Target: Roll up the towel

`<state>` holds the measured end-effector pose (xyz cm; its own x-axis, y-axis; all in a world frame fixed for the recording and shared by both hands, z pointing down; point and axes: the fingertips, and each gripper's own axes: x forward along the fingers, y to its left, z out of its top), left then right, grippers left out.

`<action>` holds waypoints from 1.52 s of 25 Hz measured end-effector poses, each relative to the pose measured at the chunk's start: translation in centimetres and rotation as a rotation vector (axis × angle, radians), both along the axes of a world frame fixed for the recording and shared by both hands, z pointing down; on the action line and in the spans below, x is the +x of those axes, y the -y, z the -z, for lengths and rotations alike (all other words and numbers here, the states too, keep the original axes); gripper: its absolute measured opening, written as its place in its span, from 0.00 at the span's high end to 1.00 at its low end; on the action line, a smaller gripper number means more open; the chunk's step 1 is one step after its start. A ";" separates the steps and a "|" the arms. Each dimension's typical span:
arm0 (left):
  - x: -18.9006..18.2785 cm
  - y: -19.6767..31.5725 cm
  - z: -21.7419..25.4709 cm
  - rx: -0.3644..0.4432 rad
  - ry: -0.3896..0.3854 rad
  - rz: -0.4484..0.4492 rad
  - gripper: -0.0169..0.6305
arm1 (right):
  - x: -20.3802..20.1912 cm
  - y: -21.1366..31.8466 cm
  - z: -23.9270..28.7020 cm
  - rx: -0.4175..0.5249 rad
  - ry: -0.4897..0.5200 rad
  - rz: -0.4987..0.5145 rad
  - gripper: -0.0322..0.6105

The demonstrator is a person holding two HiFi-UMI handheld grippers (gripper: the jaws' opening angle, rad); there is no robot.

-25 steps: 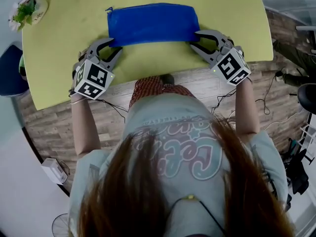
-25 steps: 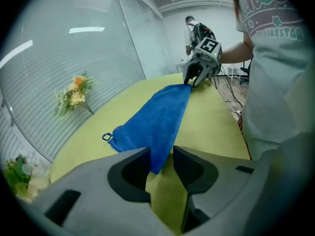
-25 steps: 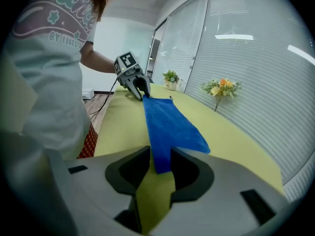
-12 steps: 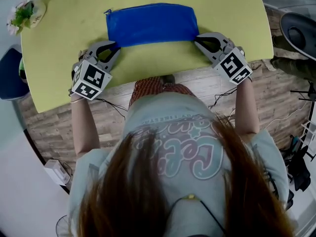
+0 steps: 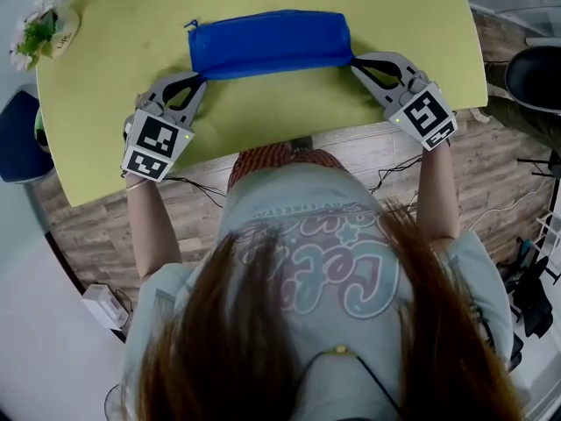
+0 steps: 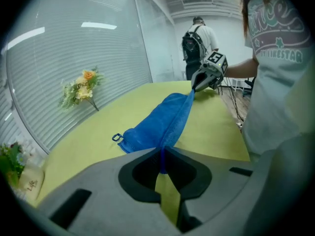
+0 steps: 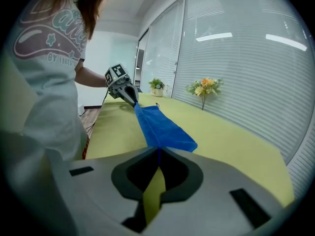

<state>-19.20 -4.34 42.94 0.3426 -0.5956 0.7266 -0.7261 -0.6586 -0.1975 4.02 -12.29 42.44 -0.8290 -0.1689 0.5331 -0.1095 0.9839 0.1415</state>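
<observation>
Crosswise, long towel [image 5: 267,44] between left gripper [image 5: 202,79] and right gripper [image 5: 355,60]

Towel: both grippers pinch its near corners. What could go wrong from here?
Both jaws have just been closing, each on only a thin edge of the towel.
1. A corner could slip from the left gripper or right gripper when rolling starts.
2. If one side leads, the roll may come out crooked.
</observation>
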 end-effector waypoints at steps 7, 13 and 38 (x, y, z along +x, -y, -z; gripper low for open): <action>-0.7 2.0 -0.7 -0.035 0.025 0.029 0.93 | -0.5 2.2 -0.9 -0.047 -0.051 -0.046 0.92; -1.3 2.7 -1.1 -0.042 0.040 0.038 0.92 | -0.6 2.9 -1.5 -0.032 -0.099 -0.059 0.92; -4.4 3.7 2.8 0.126 -0.143 0.219 0.69 | 2.7 4.2 -0.9 0.043 -0.100 -0.162 0.85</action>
